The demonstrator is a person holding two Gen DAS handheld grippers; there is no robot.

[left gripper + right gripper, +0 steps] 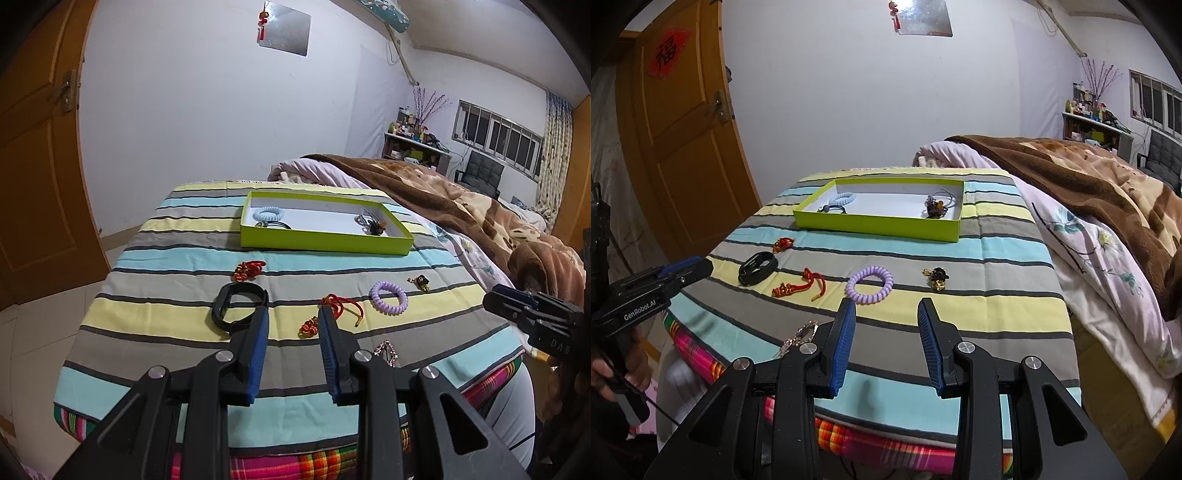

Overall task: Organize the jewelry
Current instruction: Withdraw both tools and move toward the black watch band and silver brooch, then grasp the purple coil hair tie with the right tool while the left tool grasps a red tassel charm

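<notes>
Through the left wrist view, the left gripper (pixel 293 314) hung just above the striped cloth (pixel 177 254) on the worktop, its blue-padded fingers (pixel 260 343) spread wide and holding nothing. The black band (pixel 238 306) lay just beside the left finger, a red knotted cord (pixel 332 314) lay at the tip of the right one, and another red cord (pixel 249 269) lay farther on. A purple coil hair tie (pixel 388 296) and a small dark charm (pixel 421 283) sat to the right. The green box (pixel 325 242) stood at the far side, already holding a pale blue coil tie (pixel 268 215) and a tangle of small pieces (pixel 373 226). I judged the sorting partly done, with a fresh pick about to start; the next move would call for lowering and closing on the band or the cord without snagging the cloth. The letters "DAS" showed on the right gripper (pixel 517 301) at the frame edge.

Through the right wrist view, the right gripper (pixel 886 308) also hovered wide open and empty, the purple coil hair tie (pixel 870 285) lying just ahead of its left finger, the dark charm (pixel 938 278) ahead to the right. A silvery chain (pixel 801 338) lay near the worktop's front edge. "GenRobot.AI" was printed on the left gripper (pixel 683 269); a red sign (pixel 666 51) with the character "福" hung on the door (pixel 687 147).
</notes>
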